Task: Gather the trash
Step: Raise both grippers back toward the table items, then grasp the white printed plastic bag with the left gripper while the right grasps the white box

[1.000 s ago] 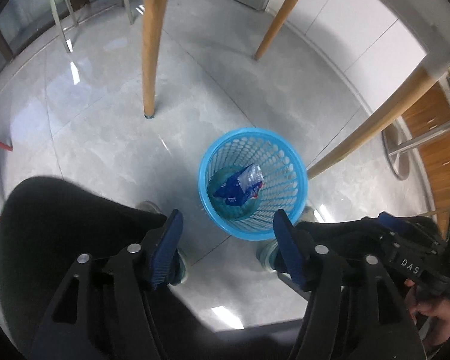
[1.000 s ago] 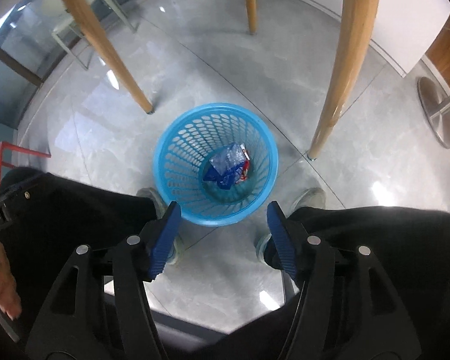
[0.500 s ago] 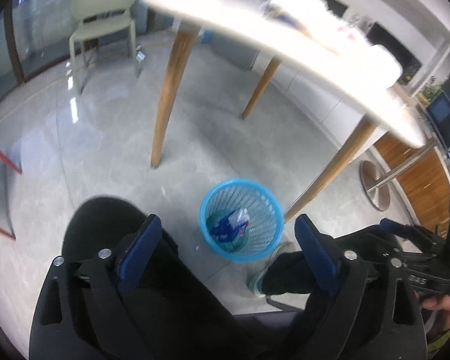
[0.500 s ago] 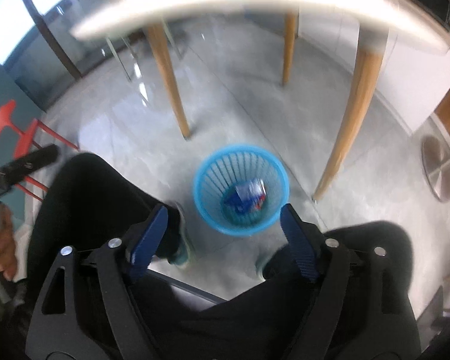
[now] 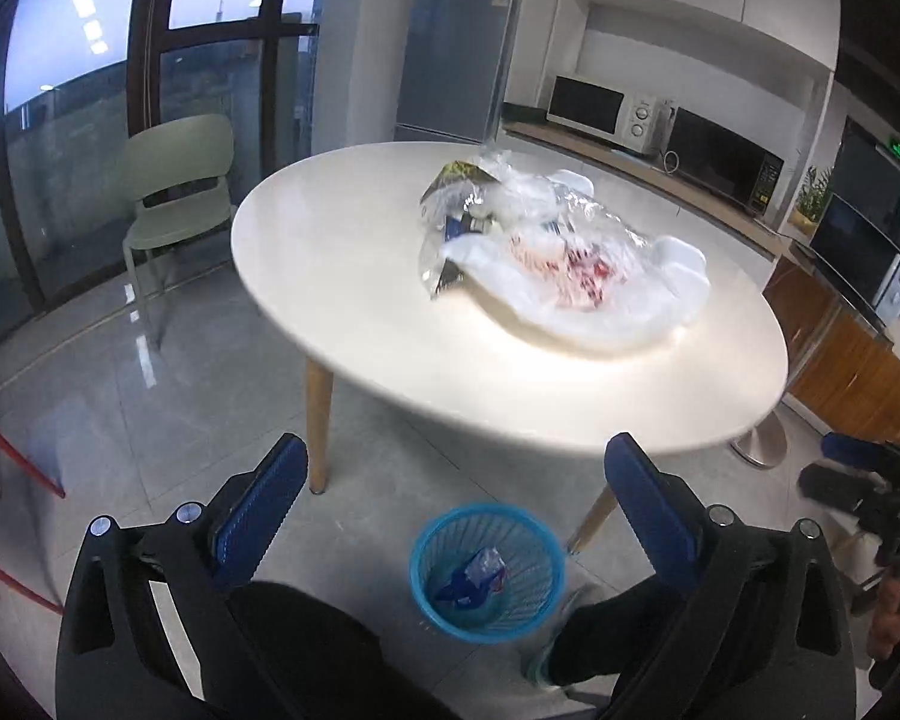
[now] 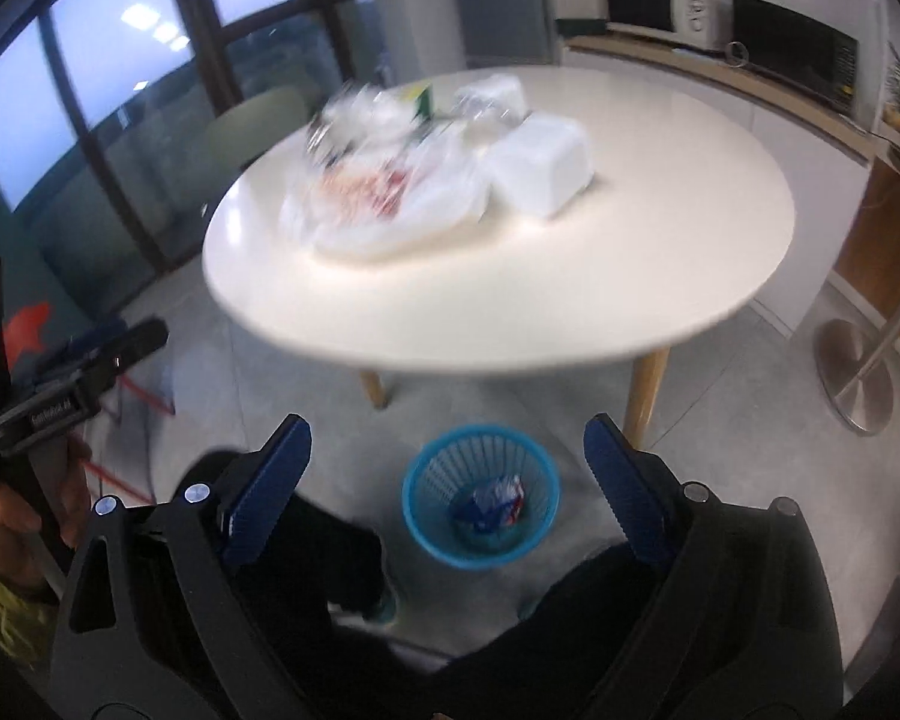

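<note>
Blue mesh bin [image 5: 487,570] sits on the floor at lower centre of both wrist views, between the person's dark trouser legs [image 6: 324,546], w/ a blue-and-red wrapper [image 5: 471,576] already lying in its bottom. Rest of the trash is up on the white round table [image 5: 354,276]: a crinkled clear-plastic pile [image 5: 510,228] w/ red-printed stuff inside, upper centre of the left view, and a white foam box [image 6: 540,165] just beside it, right of the pile in the right view.

Left gripper [image 5: 450,498]: jaws opening, near full spread, nothing btwn the blue pads. Right gripper [image 6: 447,474]: same, opening, nothing held. Each shows at the edge of the other's view, apart.

Step in hand, as I judge it: go for the next piece on the table. To do it well:
- Pick one item per claw; the foam box is bulky, prob needs a wide jaw or both grippers.
- The plastic is slack and slippery, so pinch a bunched fold, not a flat sheet, or it'll slide out.
- Lift clear of the table edge before swinging down, bin is partly under the rim.
- Right view is blurred, so steady the hand before closing.
</note>
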Action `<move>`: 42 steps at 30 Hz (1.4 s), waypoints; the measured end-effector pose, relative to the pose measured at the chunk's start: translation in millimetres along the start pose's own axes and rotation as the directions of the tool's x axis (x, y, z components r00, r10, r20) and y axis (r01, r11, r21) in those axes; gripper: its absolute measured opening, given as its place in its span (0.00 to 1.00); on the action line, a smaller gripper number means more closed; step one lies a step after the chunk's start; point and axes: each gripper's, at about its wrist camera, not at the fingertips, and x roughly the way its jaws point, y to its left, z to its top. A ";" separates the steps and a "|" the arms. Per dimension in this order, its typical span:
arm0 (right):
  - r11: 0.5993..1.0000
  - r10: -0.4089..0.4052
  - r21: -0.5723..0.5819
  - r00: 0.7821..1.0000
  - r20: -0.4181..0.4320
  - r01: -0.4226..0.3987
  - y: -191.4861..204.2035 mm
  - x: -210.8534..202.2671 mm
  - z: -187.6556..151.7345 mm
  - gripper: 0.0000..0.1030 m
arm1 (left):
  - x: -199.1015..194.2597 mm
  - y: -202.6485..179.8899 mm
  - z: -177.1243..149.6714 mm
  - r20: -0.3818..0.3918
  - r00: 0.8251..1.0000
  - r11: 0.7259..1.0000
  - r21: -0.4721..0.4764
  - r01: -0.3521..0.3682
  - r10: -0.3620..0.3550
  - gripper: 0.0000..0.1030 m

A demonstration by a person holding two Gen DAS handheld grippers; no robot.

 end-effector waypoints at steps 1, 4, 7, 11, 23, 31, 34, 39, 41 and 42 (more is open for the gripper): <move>1.000 -0.006 0.012 1.000 0.018 0.006 -3.7 0.6 8.2 0.88 | 2.9 -1.3 4.7 0.005 1.000 1.000 0.001 0.005 -0.005 0.94; 0.999 -0.034 0.028 0.999 0.038 0.033 -9.5 6.9 23.3 0.89 | 7.3 -5.1 11.6 0.010 1.000 1.000 0.008 0.001 -0.002 0.94; 0.998 -0.056 0.032 0.997 0.052 0.054 -13.9 10.8 38.5 0.89 | 10.1 -5.5 16.0 0.003 1.000 1.000 0.011 0.010 -0.010 0.94; 0.996 -0.061 0.069 0.996 0.068 0.056 -19.7 19.0 58.7 0.91 | 15.9 -10.6 20.8 -0.003 1.000 1.000 0.010 0.022 -0.022 0.94; 0.995 -0.093 0.055 0.992 0.082 0.088 -16.8 43.2 118.2 0.92 | 42.4 -8.3 64.4 -0.021 0.996 0.995 -0.053 0.089 -0.090 0.94; 0.990 -0.124 0.068 0.992 -0.034 0.126 -30.2 92.3 151.5 0.91 | 77.5 -19.6 74.7 -0.106 0.994 0.999 -0.016 0.029 -0.030 0.93; 0.986 -0.152 0.062 0.986 -0.067 0.156 -34.0 108.5 161.9 0.91 | 88.7 -24.1 74.5 -0.128 0.991 0.999 -0.014 0.029 -0.031 0.90; 0.983 -0.145 0.094 0.982 -0.123 0.157 -44.2 131.5 165.3 0.86 | 101.4 -21.8 76.5 -0.143 0.989 0.999 -0.048 0.025 -0.032 0.85; 0.983 -0.140 0.101 0.981 -0.135 0.154 -44.6 137.0 167.5 0.83 | 107.2 -20.5 75.7 -0.159 0.987 0.998 -0.055 0.021 -0.029 0.80; 0.983 -0.137 0.104 0.980 -0.141 0.152 -44.0 139.3 168.9 0.82 | 109.5 -20.7 76.4 -0.165 0.986 0.998 -0.057 0.023 -0.032 0.78</move>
